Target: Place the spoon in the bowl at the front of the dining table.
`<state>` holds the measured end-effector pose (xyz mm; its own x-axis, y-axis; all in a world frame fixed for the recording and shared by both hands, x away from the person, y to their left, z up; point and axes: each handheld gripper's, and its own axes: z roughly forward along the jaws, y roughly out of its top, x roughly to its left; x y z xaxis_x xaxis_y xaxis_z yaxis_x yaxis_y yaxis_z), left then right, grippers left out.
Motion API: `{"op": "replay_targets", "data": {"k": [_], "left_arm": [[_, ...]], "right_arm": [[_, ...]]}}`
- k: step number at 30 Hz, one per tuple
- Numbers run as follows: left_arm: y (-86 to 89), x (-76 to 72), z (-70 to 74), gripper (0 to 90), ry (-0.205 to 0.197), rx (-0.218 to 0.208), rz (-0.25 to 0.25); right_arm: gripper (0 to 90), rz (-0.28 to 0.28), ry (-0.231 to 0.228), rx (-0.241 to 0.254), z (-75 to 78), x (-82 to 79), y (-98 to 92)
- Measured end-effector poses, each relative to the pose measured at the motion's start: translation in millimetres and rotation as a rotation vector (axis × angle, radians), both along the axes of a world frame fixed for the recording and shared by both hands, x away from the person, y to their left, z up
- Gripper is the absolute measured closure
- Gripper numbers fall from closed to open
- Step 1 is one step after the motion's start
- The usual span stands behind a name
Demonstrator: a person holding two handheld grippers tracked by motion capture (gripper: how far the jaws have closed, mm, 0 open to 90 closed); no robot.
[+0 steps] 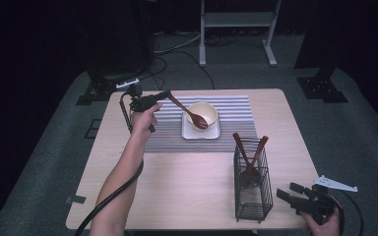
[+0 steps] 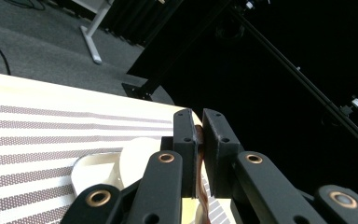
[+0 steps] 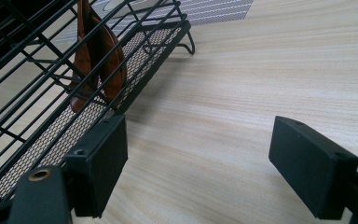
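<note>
The left gripper (image 1: pixel 165 94) is clamped on a brown spoon (image 1: pixel 189 113), whose head dips into the bowl (image 1: pixel 204 112) on the striped mat (image 1: pixel 236 105). The right gripper (image 1: pixel 291 193) rests wide open at the bench (image 1: pixel 177 182) edge, beside the wire caddy (image 1: pixel 252 194) holding more utensils (image 1: pixel 250 162).

Recording lab or studio, black curtained walls, grey carpet floor (image 1: pixel 44 147), loose cables (image 1: pixel 177 49), metal stand legs (image 1: pixel 236 29) beyond the desk (image 1: pixel 187 191) far edge.

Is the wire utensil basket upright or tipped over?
Upright: the wire utensil basket stands on its base on the table, with brown utensils sticking out the top.
</note>
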<state>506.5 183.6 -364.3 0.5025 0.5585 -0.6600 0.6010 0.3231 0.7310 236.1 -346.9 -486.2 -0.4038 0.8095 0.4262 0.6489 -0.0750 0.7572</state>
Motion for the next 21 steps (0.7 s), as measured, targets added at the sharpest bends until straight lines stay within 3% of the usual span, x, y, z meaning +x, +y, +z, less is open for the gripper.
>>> {"op": "replay_targets", "data": {"k": [21], "left_arm": [[0.2,12.3,-6.2,84.3,0.017,-0.001,0.047]], "right_arm": [[18.4,-0.001,-0.001,0.005,-0.5,-0.3,-1.2]]}}
